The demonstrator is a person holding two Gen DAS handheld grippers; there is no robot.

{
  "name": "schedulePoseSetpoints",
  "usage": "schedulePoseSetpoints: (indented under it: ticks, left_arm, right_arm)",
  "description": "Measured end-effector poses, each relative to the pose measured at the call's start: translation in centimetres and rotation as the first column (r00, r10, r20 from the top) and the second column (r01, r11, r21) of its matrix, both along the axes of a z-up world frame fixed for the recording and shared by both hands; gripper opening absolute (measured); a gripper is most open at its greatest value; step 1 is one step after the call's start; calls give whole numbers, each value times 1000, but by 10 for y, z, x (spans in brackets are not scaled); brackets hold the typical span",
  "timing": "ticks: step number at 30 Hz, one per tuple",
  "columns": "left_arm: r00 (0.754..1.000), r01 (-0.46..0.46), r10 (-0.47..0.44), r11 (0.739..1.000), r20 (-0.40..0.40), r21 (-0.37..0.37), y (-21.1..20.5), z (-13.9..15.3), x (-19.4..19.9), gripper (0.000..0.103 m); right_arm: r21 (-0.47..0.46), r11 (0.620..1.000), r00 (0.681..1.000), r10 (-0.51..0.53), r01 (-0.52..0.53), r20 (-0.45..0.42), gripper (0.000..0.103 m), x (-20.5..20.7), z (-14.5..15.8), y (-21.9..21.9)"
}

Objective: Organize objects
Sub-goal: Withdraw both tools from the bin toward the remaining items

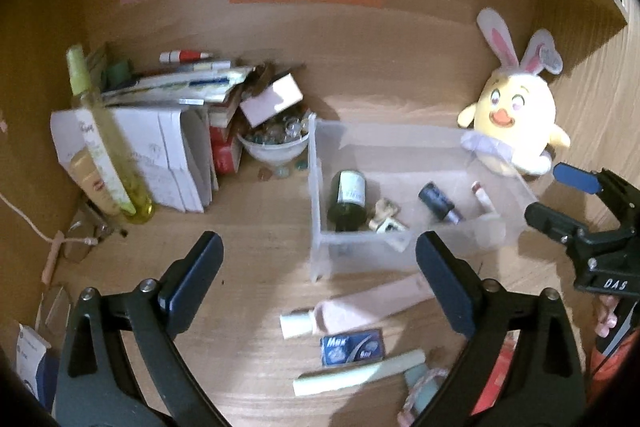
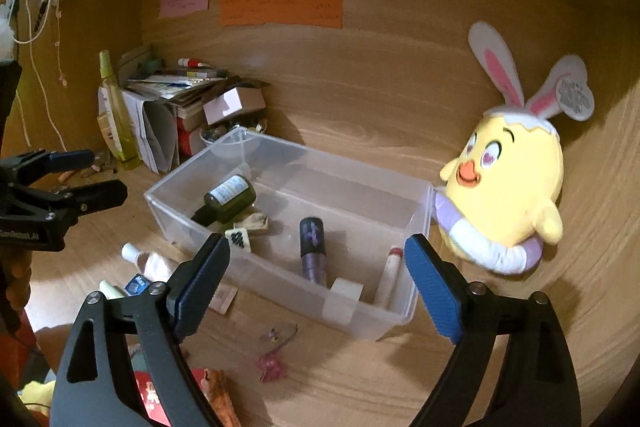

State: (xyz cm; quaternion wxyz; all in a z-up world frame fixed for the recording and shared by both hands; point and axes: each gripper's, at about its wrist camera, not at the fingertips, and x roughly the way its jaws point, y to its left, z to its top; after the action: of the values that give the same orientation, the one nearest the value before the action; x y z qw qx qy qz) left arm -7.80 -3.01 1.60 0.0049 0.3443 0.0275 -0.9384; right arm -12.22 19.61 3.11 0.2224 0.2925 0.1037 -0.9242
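Wooden desk (image 1: 248, 339), both claws gaping empty, tilted down toward clear bin (image 2: 280, 163)

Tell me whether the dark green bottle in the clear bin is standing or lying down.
Lying down. The dark green bottle rests on its side on the floor of the clear bin, its label facing up and its neck pointing toward the near wall.

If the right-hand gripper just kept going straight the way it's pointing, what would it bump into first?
Probably the clear plastic box. The right gripper is open and empty, aimed down over the box's near wall, so it would likely meet that rim, or the purple tube lying inside just beyond. Depth is hard to judge in this fisheye view.
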Motion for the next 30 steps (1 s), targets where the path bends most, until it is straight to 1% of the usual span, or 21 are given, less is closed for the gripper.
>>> schedulePoseSetpoints:
  ticks: [4,10,15,18,23,25,26,27,28,29,30]
  left_arm:
    - [999,-3,3,1000,33,-7,-3,-13,6,98]
    - [993,5,-8,1000,117,31,-5,-38,13,98]
    - [989,25,-24,1000,145,-3,1,-50,23,98]
    - [986,48,-47,999,159,-6,3,-57,28,98]
    - [972,69,-71,997,224,18,5,-78,23,98]
    - [964,79,-86,996,253,34,6,-86,20,98]
    - [961,83,-91,996,261,40,6,-89,20,98]
    - [960,92,-103,994,260,56,5,-91,19,98]
    - [959,97,-110,993,262,62,5,-91,19,98]
    - [958,101,-115,993,262,66,5,-91,19,98]
    - [961,100,-113,993,252,66,4,-91,19,98]
  right_arm:
    - [12,1000,999,-11,11,33,88,5,-13,0]
    - [42,999,997,-21,18,69,88,14,-32,2]
    - [66,998,992,-26,18,124,88,23,-52,8]
    - [92,995,989,-35,22,142,88,27,-63,12]
    - [68,998,977,-31,17,211,85,19,-78,15]
    - [59,998,972,-21,8,234,81,15,-82,14]
    - [62,998,971,-16,1,239,77,14,-83,12]
    - [65,998,970,-10,-6,244,72,14,-84,10]
    - [69,997,969,-3,-14,249,70,14,-86,8]
    - [74,997,968,4,-23,253,66,13,-88,6]
    - [79,996,966,10,-31,257,60,13,-89,4]
